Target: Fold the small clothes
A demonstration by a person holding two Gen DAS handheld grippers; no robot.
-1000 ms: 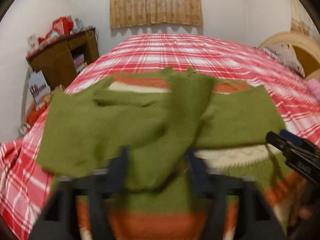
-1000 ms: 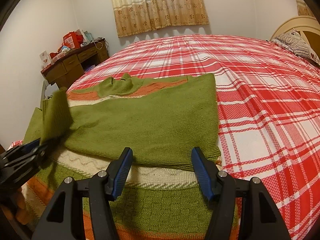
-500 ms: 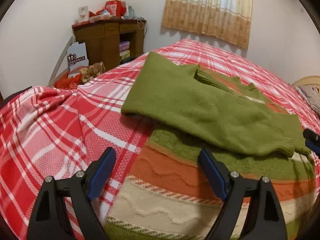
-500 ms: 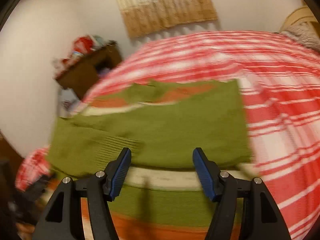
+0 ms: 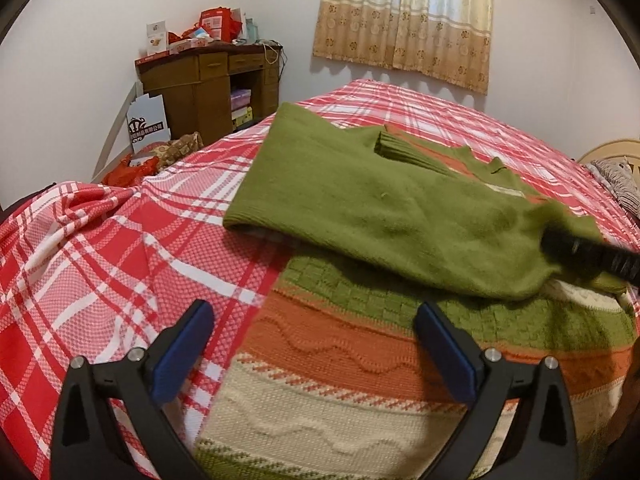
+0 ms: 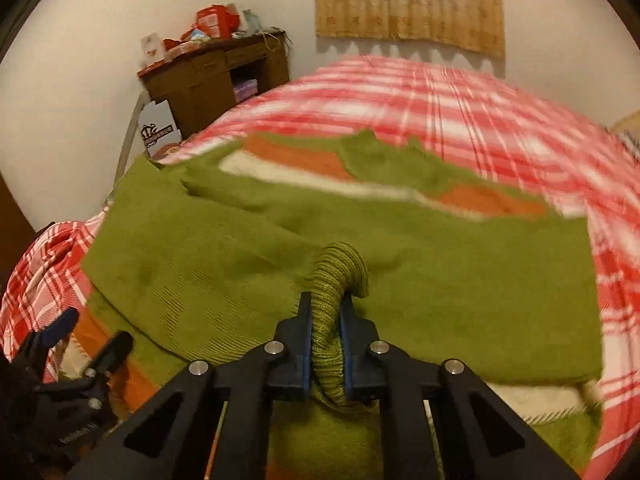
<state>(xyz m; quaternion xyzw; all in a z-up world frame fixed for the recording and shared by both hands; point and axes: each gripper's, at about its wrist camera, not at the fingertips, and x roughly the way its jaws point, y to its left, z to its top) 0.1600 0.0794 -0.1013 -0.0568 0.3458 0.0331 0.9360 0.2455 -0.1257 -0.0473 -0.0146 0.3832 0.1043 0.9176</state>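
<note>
A small knitted sweater [image 5: 360, 344] in green, orange and cream stripes lies flat on the bed, both green sleeves folded across its body. My left gripper [image 5: 312, 344] is open and empty, low over the sweater's lower left edge. My right gripper [image 6: 325, 320] is shut on the ribbed cuff [image 6: 340, 268] of the left sleeve [image 6: 192, 264], over the middle of the sweater. It also shows in the left wrist view [image 5: 568, 248] as a dark bar at the right. The left gripper shows at the lower left of the right wrist view [image 6: 84, 340].
The bed has a red and white plaid cover [image 5: 100, 256]. A brown wooden desk [image 5: 208, 84] with red boxes on top stands at the far left wall. A curtained window [image 5: 404, 20] is behind the bed. A headboard and pillow [image 5: 616, 176] are at the right.
The left gripper let go of the green sleeve and swung to the sweater's lower left edge. The right gripper moved in and shut on the sleeve cuff.
</note>
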